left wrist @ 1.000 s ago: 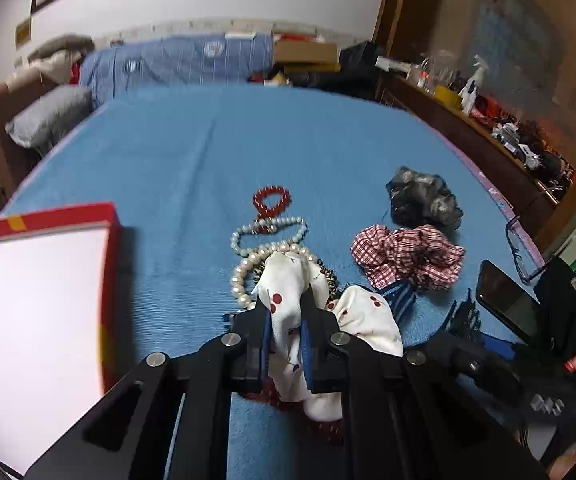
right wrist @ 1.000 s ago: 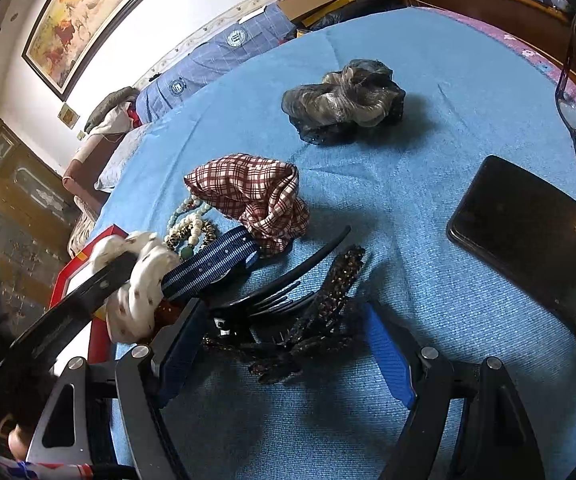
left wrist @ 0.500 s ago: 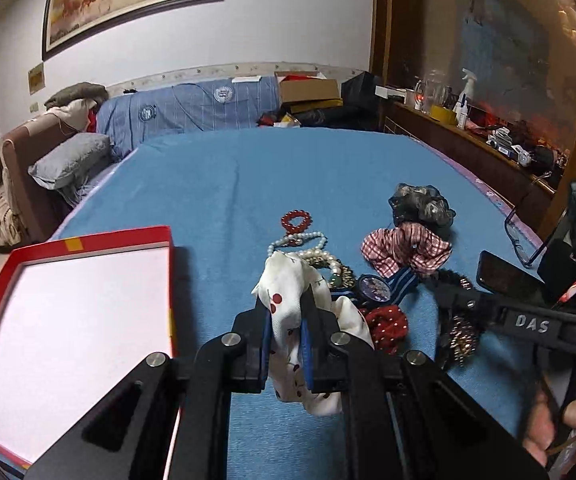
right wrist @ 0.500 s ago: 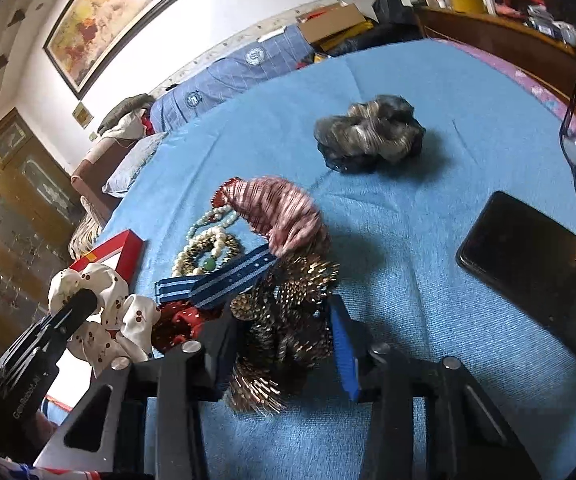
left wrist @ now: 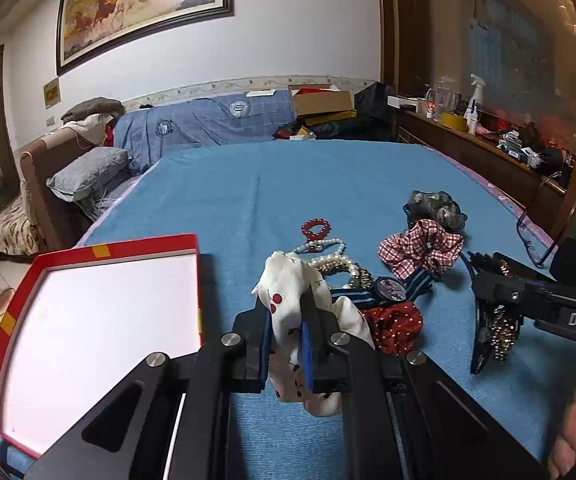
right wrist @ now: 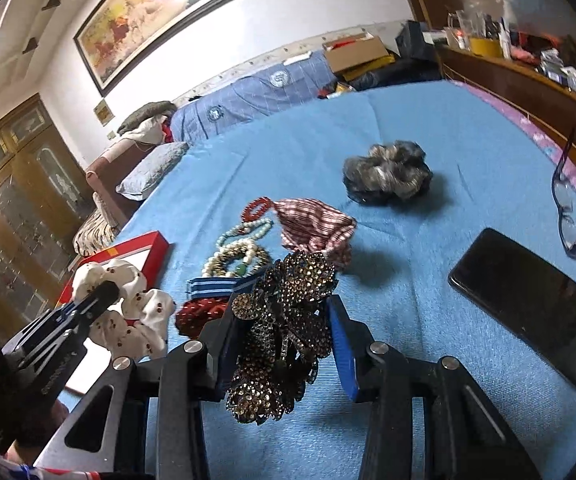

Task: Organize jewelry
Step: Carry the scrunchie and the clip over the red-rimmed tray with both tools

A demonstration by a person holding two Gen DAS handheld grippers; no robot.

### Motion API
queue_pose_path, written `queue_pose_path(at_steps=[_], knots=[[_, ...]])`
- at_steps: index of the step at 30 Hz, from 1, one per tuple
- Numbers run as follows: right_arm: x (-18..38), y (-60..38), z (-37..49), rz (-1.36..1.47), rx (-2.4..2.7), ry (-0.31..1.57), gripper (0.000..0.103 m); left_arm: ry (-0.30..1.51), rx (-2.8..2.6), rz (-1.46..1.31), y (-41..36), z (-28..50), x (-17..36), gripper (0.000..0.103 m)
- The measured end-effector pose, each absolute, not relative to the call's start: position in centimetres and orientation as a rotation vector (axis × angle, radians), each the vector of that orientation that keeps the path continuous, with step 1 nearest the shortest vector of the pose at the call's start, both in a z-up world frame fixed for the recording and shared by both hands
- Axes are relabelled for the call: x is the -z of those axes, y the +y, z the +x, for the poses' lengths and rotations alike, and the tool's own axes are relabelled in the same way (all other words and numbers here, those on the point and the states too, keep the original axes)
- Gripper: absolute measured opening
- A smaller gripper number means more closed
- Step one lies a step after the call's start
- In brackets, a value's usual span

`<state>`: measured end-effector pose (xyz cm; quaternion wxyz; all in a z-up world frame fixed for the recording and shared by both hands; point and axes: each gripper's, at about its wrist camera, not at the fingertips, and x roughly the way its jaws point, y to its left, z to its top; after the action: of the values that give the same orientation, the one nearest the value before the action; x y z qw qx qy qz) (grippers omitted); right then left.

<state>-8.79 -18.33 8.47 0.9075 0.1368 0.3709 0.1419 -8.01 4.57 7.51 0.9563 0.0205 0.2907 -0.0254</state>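
Left gripper (left wrist: 285,344) clamped on white cherry-print scrunchie (left wrist: 288,304), lifted off blue bedspread (left wrist: 288,184), just right of red tray (left wrist: 99,250) at the bedspread's left edge. Right gripper (right wrist: 283,340) pinches rhinestone hair clip (right wrist: 283,320), raised. Beads (left wrist: 316,229), pearls, plaid scrunchie (left wrist: 420,248) mid-bedspread; phone (right wrist: 528,300) near right edge.

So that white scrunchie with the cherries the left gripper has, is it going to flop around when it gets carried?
Probably floppy: the white cherry scrunchie sags in soft folds either side of the left gripper, which is shut on it. It looks light, loose cloth with little to it. Slipping seems unlikely, since the fabric is bunched between the pads, though a hanging fold could snag on the red box rim.
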Motion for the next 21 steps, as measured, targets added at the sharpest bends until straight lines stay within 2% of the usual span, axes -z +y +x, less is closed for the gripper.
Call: queue_pose_path(at_steps=[21], knots=[[-10.4, -14.1, -9.5, 0.216, -0.396, 0.730, 0.045, 0.582, 0.002, 0.012, 7.0, -9.6, -7.7, 0.012]])
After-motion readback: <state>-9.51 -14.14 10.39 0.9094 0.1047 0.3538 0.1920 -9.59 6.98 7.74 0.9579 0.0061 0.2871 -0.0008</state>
